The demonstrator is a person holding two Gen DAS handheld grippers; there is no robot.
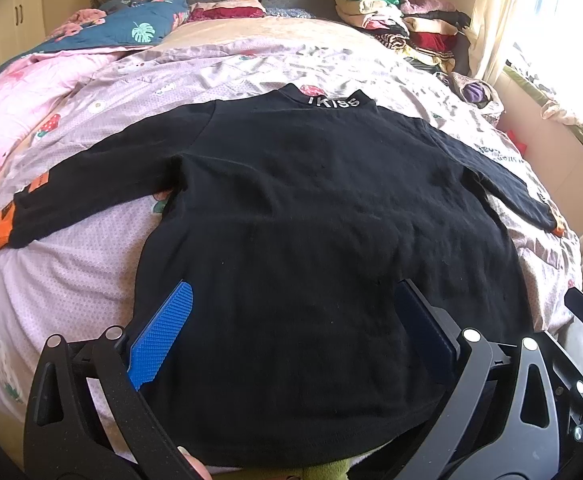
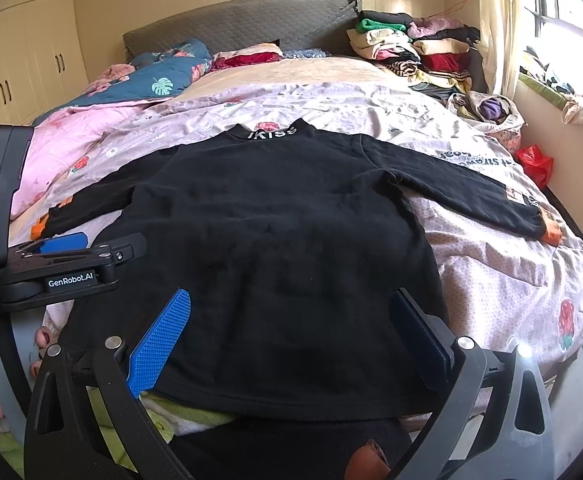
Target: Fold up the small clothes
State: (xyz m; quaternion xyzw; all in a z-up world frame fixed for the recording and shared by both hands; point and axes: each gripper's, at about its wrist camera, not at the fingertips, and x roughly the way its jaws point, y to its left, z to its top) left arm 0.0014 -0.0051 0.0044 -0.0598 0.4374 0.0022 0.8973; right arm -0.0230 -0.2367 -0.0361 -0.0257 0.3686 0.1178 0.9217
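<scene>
A small black long-sleeved top [image 1: 291, 208] lies flat on the bed, back up, collar with white lettering [image 1: 333, 101] at the far end, both sleeves spread out with orange cuffs [image 1: 1, 232]. It also shows in the right wrist view [image 2: 275, 216]. My left gripper [image 1: 295, 312] is open above the hem, its blue fingers [image 1: 163, 336] wide apart over the lower body. My right gripper [image 2: 291, 320] is open too, hovering over the hem, empty. The left gripper's body [image 2: 63, 264] shows at the left of the right wrist view, beside the left sleeve.
The bed has a pink patterned sheet [image 1: 71, 272] and a grey headboard [image 2: 243, 24]. Pink and blue quilts [image 1: 123, 28] lie at the far left. A pile of folded clothes [image 2: 419, 48] sits at the far right by the window. A red bag [image 2: 535, 164] lies at the right bed edge.
</scene>
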